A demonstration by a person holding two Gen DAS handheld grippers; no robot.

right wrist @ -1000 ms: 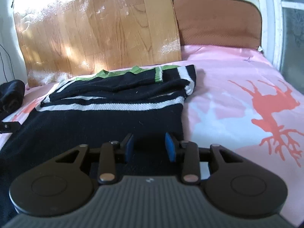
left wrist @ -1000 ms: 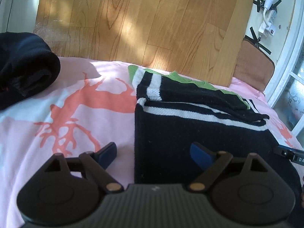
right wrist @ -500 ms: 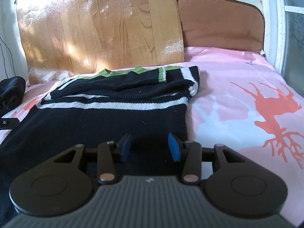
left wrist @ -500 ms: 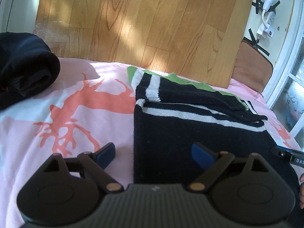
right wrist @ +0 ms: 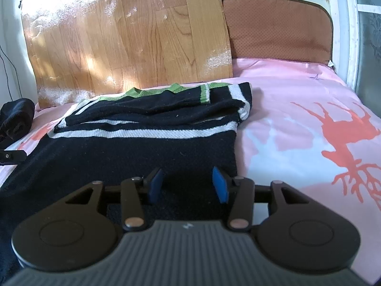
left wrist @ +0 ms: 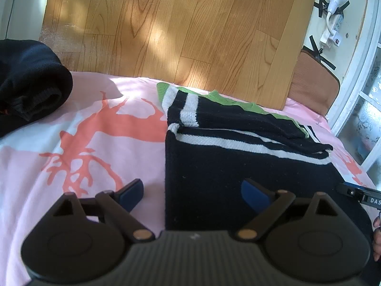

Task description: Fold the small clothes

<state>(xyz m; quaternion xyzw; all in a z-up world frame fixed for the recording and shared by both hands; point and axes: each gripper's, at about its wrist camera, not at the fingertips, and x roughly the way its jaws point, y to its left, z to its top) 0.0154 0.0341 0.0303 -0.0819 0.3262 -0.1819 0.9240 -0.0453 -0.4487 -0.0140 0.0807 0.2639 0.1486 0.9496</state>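
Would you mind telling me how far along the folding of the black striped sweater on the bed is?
Done: the black striped sweater lies flat on the pink bedsheet with its sleeves already folded across the top. In hand: nothing is gripped; the left gripper stands wide open over the sweater's left edge, and the right gripper has just been opening over its near right corner. Left: probably folding the body up, then the dark garment bundled nearby.
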